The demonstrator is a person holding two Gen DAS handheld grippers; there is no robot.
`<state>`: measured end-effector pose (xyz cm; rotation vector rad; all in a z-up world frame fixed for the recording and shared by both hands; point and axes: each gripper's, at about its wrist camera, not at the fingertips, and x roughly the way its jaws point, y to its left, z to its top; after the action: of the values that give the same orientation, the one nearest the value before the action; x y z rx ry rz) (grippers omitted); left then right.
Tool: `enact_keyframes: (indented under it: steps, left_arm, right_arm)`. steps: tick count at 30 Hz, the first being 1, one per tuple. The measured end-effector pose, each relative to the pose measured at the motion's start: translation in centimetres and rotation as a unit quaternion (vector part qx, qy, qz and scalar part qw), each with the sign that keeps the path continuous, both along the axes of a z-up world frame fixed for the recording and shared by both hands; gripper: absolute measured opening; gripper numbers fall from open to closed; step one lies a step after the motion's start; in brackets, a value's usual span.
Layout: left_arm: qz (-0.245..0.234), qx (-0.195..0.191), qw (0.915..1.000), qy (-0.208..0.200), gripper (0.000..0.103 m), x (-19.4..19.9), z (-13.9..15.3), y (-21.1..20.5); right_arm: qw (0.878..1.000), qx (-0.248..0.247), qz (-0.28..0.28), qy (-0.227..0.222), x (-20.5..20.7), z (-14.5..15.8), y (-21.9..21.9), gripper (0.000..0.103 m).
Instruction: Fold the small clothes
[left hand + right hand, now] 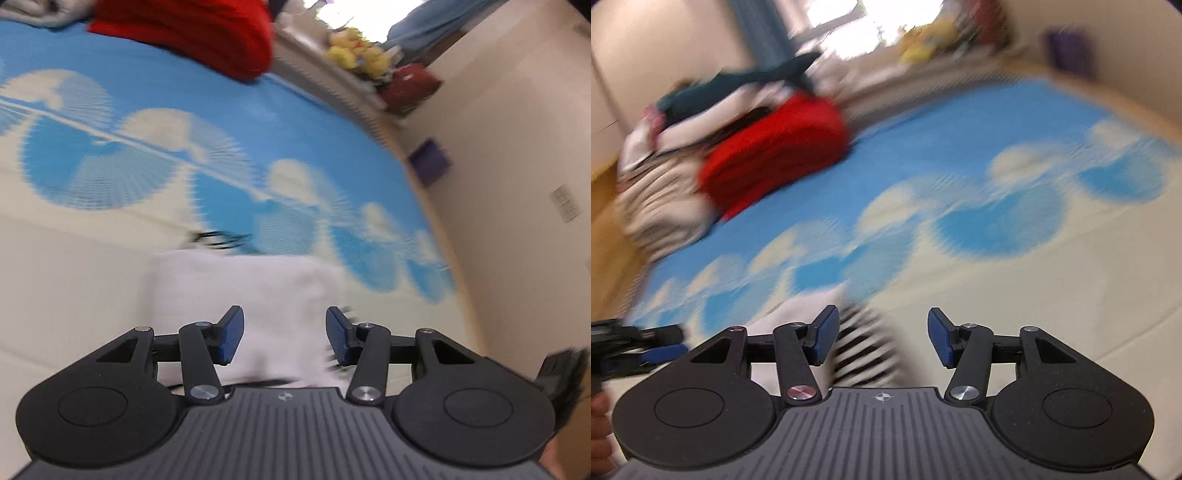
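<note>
Hovering with both sets of fingers apart and empty, my left gripper (281, 334) sits over the folded white garment (243, 288) on the blue-and-cream mat (229, 122); my right gripper (882, 338) flanks it, red bedding (775, 147) beyond.

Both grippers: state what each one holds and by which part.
Nothing is held. The left gripper stands open above the white cloth, pads clear of it. The right gripper is open too, nothing between its pads.
</note>
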<state>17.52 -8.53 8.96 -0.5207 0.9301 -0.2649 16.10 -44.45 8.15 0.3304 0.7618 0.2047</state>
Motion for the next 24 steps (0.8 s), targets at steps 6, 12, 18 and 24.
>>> enact_keyframes:
  steps: [6, 12, 18, 24]
  left_arm:
    - [-0.042, 0.058, 0.9973, 0.015, 0.053, -2.1, -0.5, 1.5]
    - [-0.092, 0.079, 0.9926, 0.013, 0.053, -2.1, -1.1, 0.0]
    - [-0.172, 0.093, 0.9806, 0.009, 0.053, -2.6, -1.7, -3.9]
    - [-0.262, 0.117, 0.9580, 0.014, 0.053, -3.3, -3.6, -8.2]
  right_arm:
    - [0.986, -0.030, 0.108, 0.127, 1.3, -4.7, 6.6, 0.057]
    - [0.986, 0.040, 0.106, 0.123, 0.0, -4.4, 4.9, 0.004]
    - [0.993, 0.060, 0.061, 0.081, -2.7, -2.0, -2.3, 0.004]
    - [0.985, -0.008, 0.101, 0.140, -3.9, -4.6, -2.6, 0.004]
